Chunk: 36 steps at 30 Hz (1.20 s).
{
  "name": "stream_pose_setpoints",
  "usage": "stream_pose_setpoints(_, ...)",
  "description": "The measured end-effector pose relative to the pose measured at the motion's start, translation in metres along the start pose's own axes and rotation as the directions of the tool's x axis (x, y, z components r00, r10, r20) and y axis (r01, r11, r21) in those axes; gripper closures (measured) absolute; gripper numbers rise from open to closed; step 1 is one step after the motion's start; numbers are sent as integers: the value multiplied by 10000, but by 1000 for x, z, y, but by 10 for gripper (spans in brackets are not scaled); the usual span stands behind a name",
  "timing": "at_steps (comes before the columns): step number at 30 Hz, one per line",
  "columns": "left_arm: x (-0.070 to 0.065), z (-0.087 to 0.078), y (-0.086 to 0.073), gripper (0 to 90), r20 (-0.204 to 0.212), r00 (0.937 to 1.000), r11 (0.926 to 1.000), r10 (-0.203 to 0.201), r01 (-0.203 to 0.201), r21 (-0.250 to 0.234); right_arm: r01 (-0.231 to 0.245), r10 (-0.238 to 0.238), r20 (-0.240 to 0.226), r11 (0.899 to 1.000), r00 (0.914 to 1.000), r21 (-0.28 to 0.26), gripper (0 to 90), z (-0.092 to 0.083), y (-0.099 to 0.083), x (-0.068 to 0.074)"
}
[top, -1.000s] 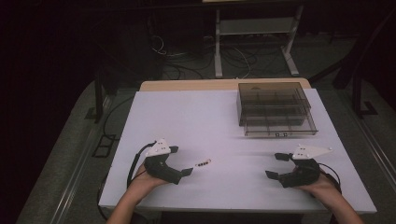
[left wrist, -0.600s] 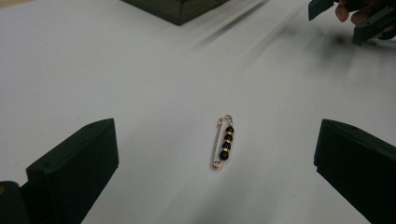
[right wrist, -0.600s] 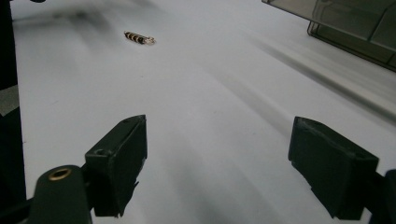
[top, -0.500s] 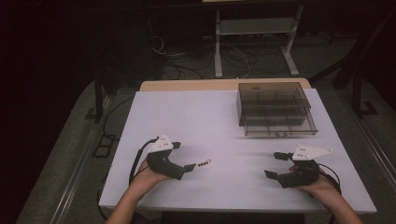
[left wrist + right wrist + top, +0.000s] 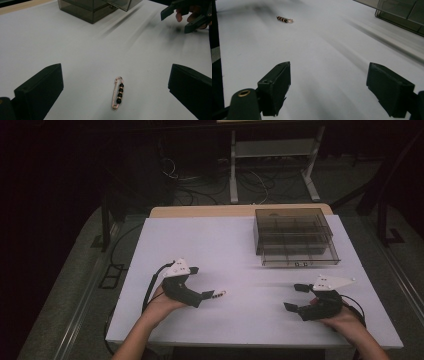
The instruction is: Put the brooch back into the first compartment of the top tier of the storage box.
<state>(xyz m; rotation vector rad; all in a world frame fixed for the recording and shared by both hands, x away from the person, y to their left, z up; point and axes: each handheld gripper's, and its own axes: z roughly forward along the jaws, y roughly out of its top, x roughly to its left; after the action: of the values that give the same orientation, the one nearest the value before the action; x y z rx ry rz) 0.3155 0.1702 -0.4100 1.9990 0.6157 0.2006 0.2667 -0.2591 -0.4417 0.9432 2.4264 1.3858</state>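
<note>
One smoky clear plastic compartment box (image 5: 295,236) is sitting beyond both grippers; one gold beaded safety pin (image 5: 118,93) is lying between the left gripper's (image 5: 115,85) wide-open, empty jaws; the right gripper (image 5: 334,87) is gaping empty too.

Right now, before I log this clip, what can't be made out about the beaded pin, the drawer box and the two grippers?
- Beaded safety pin: clasp open or fastened, too small in the left gripper view; a blurred streak in the right gripper view.
- Smoked drawer box: contents hidden by tinted walls in the high view; cut off by the top edge in both gripper views.
- Left gripper: jaw roots cut off by the bottom edge.
- Right gripper: the same.
</note>
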Motion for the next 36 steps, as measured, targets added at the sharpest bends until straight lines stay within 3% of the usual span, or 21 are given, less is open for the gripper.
stream_pose_setpoints(20, 4, 22, 18, 0, 210, 9996, 9998, 186, -189, 106, -21, 20, -45, 10000, 10000, -44, 190, 0, 0, 0)
stream_pose_setpoints(28, 0, 35, 23, 13, 201, 9995, 9996, 258, -259, 63, 21, -21, -46, 10000, 10000, 6, 190, 0, 0, 1)
stream_pose_setpoints(33, -5, 42, 19, 42, 285, 9993, 9990, 253, -263, 350, 107, -107, -70, 9999, 9999, 12, 191, 0, 0, 1)
stream_pose_setpoints(36, -7, 46, 16, 136, 625, 9976, 9983, 285, -316, 497, 120, -120, -74, 9999, 9999, 40, 191, 0, 0, 1)
